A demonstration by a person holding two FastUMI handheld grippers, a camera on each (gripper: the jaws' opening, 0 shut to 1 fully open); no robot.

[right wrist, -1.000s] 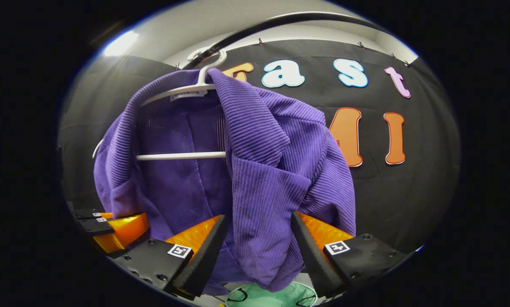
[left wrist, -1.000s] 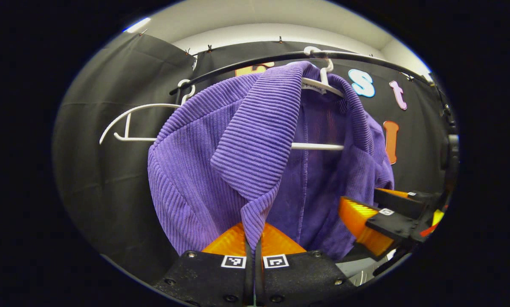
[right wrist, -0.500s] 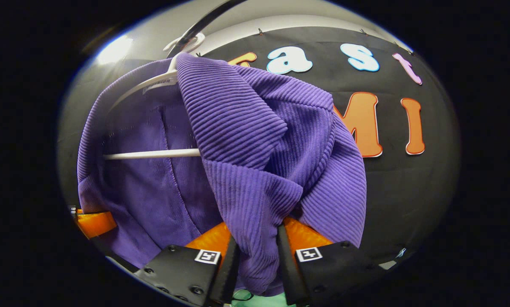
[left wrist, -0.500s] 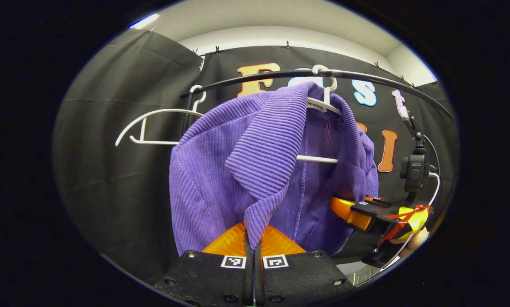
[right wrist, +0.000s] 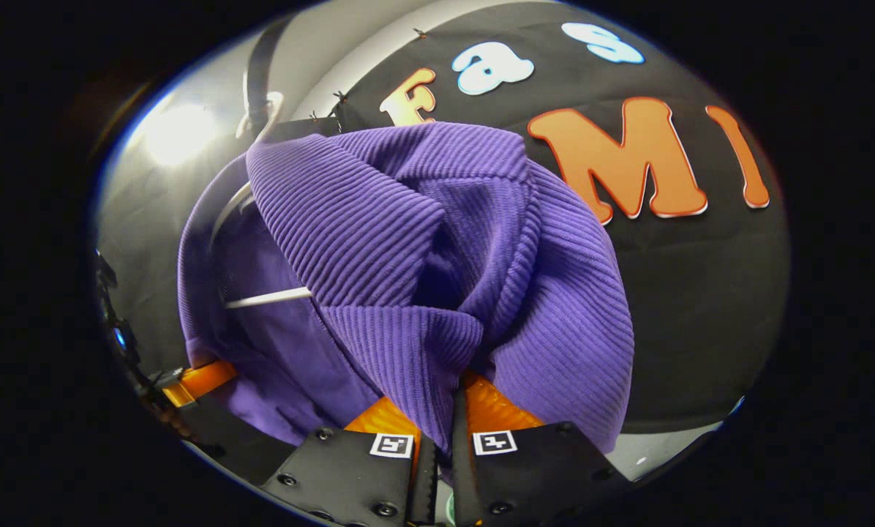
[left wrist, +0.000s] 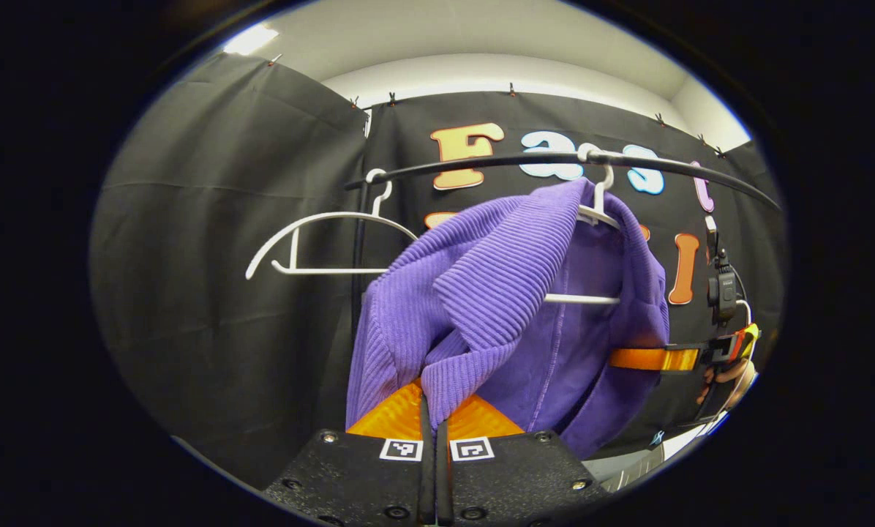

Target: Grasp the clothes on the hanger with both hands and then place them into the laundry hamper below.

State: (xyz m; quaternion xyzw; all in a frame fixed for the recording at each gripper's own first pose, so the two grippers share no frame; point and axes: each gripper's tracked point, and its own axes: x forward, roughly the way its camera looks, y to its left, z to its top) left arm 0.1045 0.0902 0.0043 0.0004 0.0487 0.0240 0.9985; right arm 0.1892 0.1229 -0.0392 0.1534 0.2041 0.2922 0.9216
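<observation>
On the far left of the left gripper view an empty hanger hangs from the black rail. Right of it, the purple top hangs on its own white hanger on the same rail. The left gripper has its fingers pressed together on the top's left front flap. Farther right in that view, the right gripper reaches into the top's right side, with a hand behind it. In the right gripper view, the right gripper pinches a bunched fold of the top, the fingers closed on cloth. The grasping step looks complete; the top is not yet off the hanger. Next, both grippers likely need to pull it free together, then lower it into the hamper, which I cannot make out.
</observation>
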